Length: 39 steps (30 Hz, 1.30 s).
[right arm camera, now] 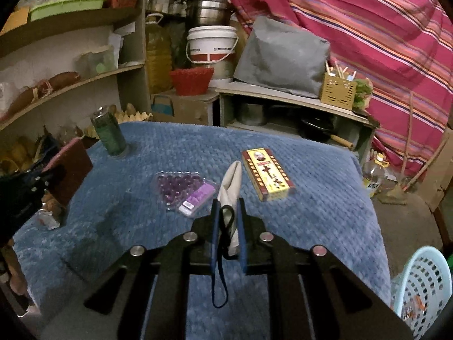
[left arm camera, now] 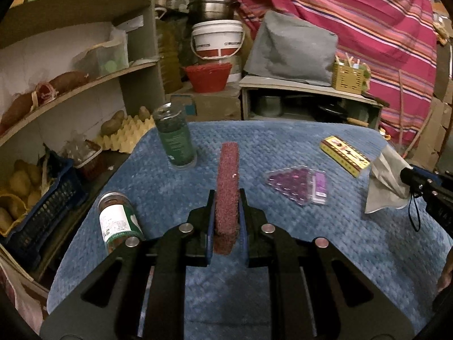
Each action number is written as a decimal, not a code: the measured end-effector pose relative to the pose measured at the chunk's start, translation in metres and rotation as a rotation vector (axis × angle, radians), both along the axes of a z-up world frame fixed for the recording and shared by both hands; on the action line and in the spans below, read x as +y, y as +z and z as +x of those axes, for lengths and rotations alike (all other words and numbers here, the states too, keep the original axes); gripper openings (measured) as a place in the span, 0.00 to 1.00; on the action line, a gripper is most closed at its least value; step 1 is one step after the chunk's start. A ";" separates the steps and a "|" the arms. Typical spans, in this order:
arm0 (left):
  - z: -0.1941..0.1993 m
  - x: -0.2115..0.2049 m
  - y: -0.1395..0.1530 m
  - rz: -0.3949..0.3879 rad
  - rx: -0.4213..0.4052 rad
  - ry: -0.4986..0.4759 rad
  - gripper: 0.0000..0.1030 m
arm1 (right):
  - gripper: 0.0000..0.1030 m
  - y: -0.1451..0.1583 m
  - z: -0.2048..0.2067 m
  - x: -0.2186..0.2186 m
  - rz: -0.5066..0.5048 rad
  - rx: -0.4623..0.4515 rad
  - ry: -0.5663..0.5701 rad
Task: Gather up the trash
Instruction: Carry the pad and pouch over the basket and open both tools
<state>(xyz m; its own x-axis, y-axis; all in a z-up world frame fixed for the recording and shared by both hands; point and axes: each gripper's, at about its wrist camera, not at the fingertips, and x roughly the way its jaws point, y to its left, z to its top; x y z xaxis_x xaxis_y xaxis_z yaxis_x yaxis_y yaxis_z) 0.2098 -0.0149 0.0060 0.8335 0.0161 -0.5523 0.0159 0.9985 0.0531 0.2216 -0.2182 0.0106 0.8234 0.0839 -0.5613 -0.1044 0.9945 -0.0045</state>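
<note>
Trash is spread over a blue quilted cover [right arm camera: 325, 204] and two pieces are already taken up: the left gripper [left arm camera: 226, 198] is clamped tight on a flat, rough reddish-brown scouring pad [left arm camera: 228, 187] held on edge, and the right gripper [right arm camera: 228, 206] is nearly closed on a limp, crumpled pale tissue [right arm camera: 230, 187] that sticks up between its jaws. Lying on the cover are a stiff yellow-and-red cardboard box [right arm camera: 267, 177], a clear triangular plastic pack of purple beads [right arm camera: 181, 191], an upright dark green glass jar [left arm camera: 175, 140] and, at the left edge, a white-labelled jar [left arm camera: 119, 222] tipped on its side. A pale blue perforated plastic basket [right arm camera: 421, 289] stands low beside the cover on the right, and I judge it the likely bin. The tissue is the weak point: it is thin and soft, and a black cord loop shares the gap with it, so the pads may not press it evenly and it could slide out on the way. The scouring pad looks springy and coarse, so it should hold, though it stands well forward of the jaws and could catch the green jar. The tipped jar looks smooth and round, and a nudge could roll it off the edge.
</note>
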 end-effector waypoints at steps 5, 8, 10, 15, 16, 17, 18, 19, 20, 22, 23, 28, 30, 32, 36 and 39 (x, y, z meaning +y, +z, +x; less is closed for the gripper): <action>-0.014 -0.017 0.002 -0.002 -0.001 -0.022 0.12 | 0.12 -0.002 -0.017 -0.015 0.008 0.002 -0.019; -0.021 -0.032 0.003 0.008 -0.004 -0.033 0.12 | 0.12 -0.002 -0.027 -0.027 0.021 -0.002 -0.033; -0.025 -0.046 0.004 0.012 -0.008 -0.051 0.13 | 0.11 0.000 -0.034 -0.038 0.026 -0.010 -0.045; -0.032 -0.091 0.013 0.021 -0.031 -0.116 0.13 | 0.11 0.006 -0.054 -0.076 0.034 -0.033 -0.095; -0.033 -0.100 0.015 0.018 -0.034 -0.130 0.13 | 0.11 0.008 -0.058 -0.087 0.037 -0.036 -0.110; -0.034 -0.110 0.016 0.016 -0.036 -0.145 0.13 | 0.11 0.009 -0.063 -0.098 0.039 -0.041 -0.127; -0.034 -0.124 0.018 0.011 -0.036 -0.165 0.13 | 0.11 0.010 -0.067 -0.108 0.041 -0.045 -0.141; -0.033 -0.133 0.018 0.007 -0.035 -0.177 0.13 | 0.11 0.011 -0.071 -0.119 0.044 -0.048 -0.157; -0.034 -0.143 0.019 0.002 -0.033 -0.192 0.13 | 0.11 0.012 -0.076 -0.131 0.048 -0.051 -0.174; -0.034 -0.169 0.021 -0.003 -0.030 -0.230 0.13 | 0.11 0.014 -0.088 -0.159 0.051 -0.059 -0.218; -0.034 -0.181 0.021 -0.005 -0.029 -0.246 0.13 | 0.11 0.015 -0.092 -0.168 0.049 -0.061 -0.234; -0.040 -0.246 0.023 -0.025 -0.022 -0.348 0.13 | 0.11 0.019 -0.121 -0.232 0.042 -0.070 -0.339; -0.044 -0.272 0.021 -0.029 -0.024 -0.389 0.13 | 0.11 0.019 -0.130 -0.255 0.034 -0.064 -0.376; -0.049 -0.295 0.019 -0.037 -0.020 -0.428 0.13 | 0.11 0.019 -0.139 -0.274 0.025 -0.057 -0.407; -0.061 -0.346 0.010 -0.042 -0.011 -0.521 0.13 | 0.11 0.015 -0.155 -0.314 0.016 -0.040 -0.479; -0.068 -0.374 0.003 -0.049 0.007 -0.577 0.13 | 0.11 0.010 -0.164 -0.336 0.021 -0.020 -0.514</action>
<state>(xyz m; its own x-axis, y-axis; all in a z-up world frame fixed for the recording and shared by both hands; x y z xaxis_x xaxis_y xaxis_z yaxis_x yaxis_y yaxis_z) 0.1416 -0.3887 0.0095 0.6962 -0.4658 -0.5463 0.5587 0.8294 0.0048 0.0572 -0.5543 0.0201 0.7719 -0.3233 -0.5474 0.3978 0.9173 0.0193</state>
